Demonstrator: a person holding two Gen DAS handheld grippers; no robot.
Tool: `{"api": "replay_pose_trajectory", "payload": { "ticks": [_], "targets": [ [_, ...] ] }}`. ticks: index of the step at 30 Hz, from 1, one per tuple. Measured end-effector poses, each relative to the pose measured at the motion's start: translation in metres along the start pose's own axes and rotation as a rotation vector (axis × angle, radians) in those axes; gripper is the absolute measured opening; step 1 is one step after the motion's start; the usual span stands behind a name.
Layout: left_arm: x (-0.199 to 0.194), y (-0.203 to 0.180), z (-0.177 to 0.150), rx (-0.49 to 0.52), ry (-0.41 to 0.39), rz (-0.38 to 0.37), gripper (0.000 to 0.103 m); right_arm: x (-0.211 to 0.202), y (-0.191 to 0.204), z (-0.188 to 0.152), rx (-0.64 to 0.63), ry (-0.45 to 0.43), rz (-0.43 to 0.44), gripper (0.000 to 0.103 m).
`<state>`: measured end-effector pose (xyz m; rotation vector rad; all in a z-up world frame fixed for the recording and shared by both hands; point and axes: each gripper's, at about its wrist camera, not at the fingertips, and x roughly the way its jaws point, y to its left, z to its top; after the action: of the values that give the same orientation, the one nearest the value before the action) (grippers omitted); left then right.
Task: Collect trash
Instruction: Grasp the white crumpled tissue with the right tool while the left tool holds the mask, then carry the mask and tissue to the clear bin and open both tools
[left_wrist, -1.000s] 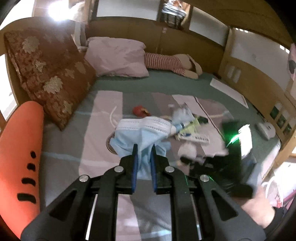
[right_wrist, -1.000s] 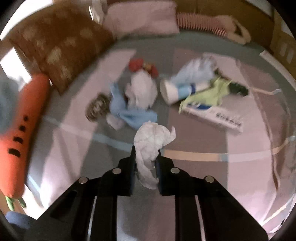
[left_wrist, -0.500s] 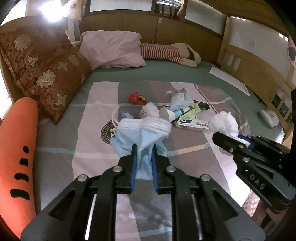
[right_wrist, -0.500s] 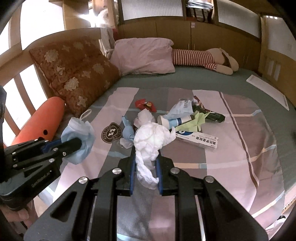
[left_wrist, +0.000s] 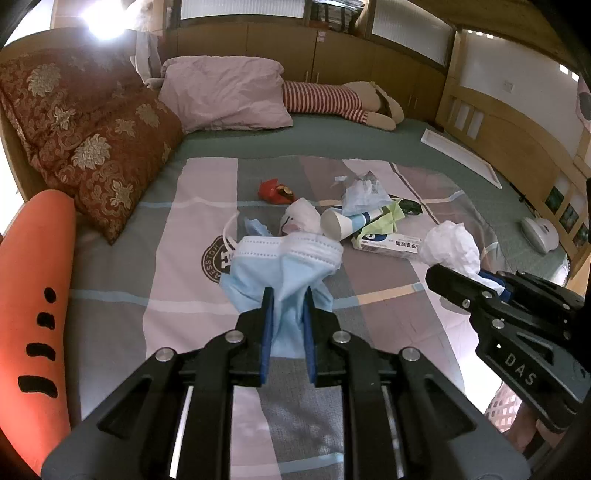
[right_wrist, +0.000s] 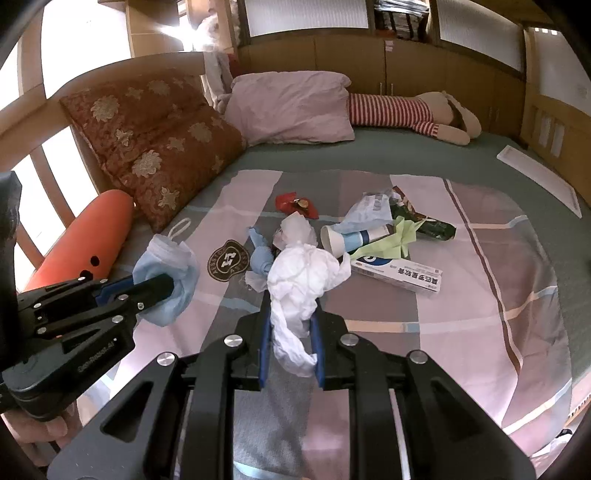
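Observation:
My left gripper (left_wrist: 288, 295) is shut on a blue face mask (left_wrist: 284, 266) and holds it above the bed; it also shows in the right wrist view (right_wrist: 162, 284). My right gripper (right_wrist: 290, 306) is shut on a crumpled white tissue (right_wrist: 303, 273), seen in the left wrist view (left_wrist: 450, 247) at the right. On the striped bedspread (right_wrist: 480, 295) lies a trash pile: a red wrapper (right_wrist: 295, 205), a paper cup (right_wrist: 336, 238), a green paper (right_wrist: 395, 240), a white box (right_wrist: 399, 273), a blue scrap (right_wrist: 260, 254).
A brown flowered cushion (left_wrist: 92, 147), a pink pillow (left_wrist: 225, 96) and a striped plush toy (left_wrist: 343, 103) lie at the bed's far end. An orange bolster (left_wrist: 33, 302) lies along the left edge. Wooden cabinets (right_wrist: 406, 62) stand behind.
Both grippers have pulled back and up from the trash pile, each holding its piece. The right gripper now shows at the right of the left wrist view.

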<state>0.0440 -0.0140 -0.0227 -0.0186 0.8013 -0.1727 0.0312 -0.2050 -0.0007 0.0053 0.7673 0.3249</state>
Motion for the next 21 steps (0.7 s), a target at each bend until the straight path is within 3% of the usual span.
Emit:
{"api": "replay_pose_trajectory", "payload": {
  "ticks": [17, 21],
  "targets": [
    [0.003, 0.002, -0.001, 0.007, 0.01, 0.0, 0.015, -0.002, -0.005, -0.001, 0.014, -0.004, 0.0, 0.019],
    [0.004, 0.0, -0.002, 0.018, 0.01, -0.007, 0.015, -0.031, -0.023, -0.006, 0.068, -0.048, 0.003, 0.019]
  ]
}}
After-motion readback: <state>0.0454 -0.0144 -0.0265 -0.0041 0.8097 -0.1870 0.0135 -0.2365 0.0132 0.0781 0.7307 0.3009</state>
